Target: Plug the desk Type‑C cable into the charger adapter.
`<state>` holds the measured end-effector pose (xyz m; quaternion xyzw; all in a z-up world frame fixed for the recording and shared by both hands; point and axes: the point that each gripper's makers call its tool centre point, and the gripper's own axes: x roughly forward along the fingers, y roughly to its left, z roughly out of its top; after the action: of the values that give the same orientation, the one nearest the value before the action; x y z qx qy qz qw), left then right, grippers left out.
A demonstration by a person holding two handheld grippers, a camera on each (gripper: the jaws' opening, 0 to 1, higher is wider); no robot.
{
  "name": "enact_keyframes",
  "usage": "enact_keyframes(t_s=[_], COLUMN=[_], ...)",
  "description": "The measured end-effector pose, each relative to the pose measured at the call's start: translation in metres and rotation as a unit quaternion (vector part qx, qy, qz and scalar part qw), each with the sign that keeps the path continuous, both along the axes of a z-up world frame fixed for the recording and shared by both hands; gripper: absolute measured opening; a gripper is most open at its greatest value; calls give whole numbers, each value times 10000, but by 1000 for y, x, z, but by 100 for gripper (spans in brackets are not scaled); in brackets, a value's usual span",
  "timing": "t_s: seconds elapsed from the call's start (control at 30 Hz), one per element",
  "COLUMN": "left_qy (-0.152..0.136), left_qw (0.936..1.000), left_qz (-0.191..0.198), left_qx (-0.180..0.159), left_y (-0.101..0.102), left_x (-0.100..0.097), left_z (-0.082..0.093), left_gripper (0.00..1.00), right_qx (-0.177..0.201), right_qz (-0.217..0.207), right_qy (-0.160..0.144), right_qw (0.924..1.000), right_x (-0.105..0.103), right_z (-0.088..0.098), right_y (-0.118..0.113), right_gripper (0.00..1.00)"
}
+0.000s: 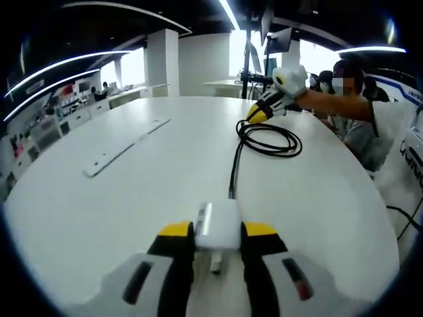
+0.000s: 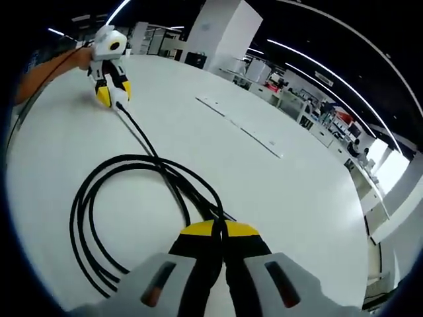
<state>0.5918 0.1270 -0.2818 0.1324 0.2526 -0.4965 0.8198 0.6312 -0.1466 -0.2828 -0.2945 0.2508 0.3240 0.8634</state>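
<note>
left gripper view: the left tool (image 1: 217, 231) pinches the white charger adapter (image 1: 217, 228) on the near tabletop (image 1: 132, 198), steadying it, and the black cable (image 1: 264, 142) already meets its far end. right gripper view: the right tool (image 2: 219, 231) is pressed together on the cable's coil (image 2: 132, 198), likely holding the slack.

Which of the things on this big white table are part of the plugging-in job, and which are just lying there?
Part of the job:
- white charger adapter, clamped in the left gripper
- black cable, loosely coiled, pinched by the right gripper

Just lying about:
- flat white strip on the table
</note>
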Motion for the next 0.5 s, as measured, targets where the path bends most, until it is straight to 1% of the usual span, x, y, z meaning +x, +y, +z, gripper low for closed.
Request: enact_keyframes(t_s=[0.03,0.1,0.2,0.3,0.4,0.43,0.5], left_qy=[-5,-20,-48,-49,-61,-81,-89], left_qw=[10000,10000,10000,9999,9999,9999,9998], left_qz=[-3,-1,39,87,110,121,135], left_qx=[8,6,-12,-21,-26,-39,-66], left_y=[0,3,0,2,0,-1,0], left_x=[0,11,8,17,16,16,18], left_z=[0,1,0,0,-1,-1,-1], left_gripper=[26,26,26,26,26,26,26], right_qx=[-18,-27,-62,-96,-108,-103,-90], right_qz=[5,-7,-20,-38,-62,-65,-78], right_qy=[-2,-4,-35,-59,-75,-82,-98], right_qw=[10000,10000,10000,9999,9999,9999,9999], right_x=[1,4,12,17,26,22,22], right_z=[-1,-2,-2,-3,-3,-3,-3], right_y=[1,2,3,2,4,4,4], right_gripper=[2,2,2,2,2,2,2])
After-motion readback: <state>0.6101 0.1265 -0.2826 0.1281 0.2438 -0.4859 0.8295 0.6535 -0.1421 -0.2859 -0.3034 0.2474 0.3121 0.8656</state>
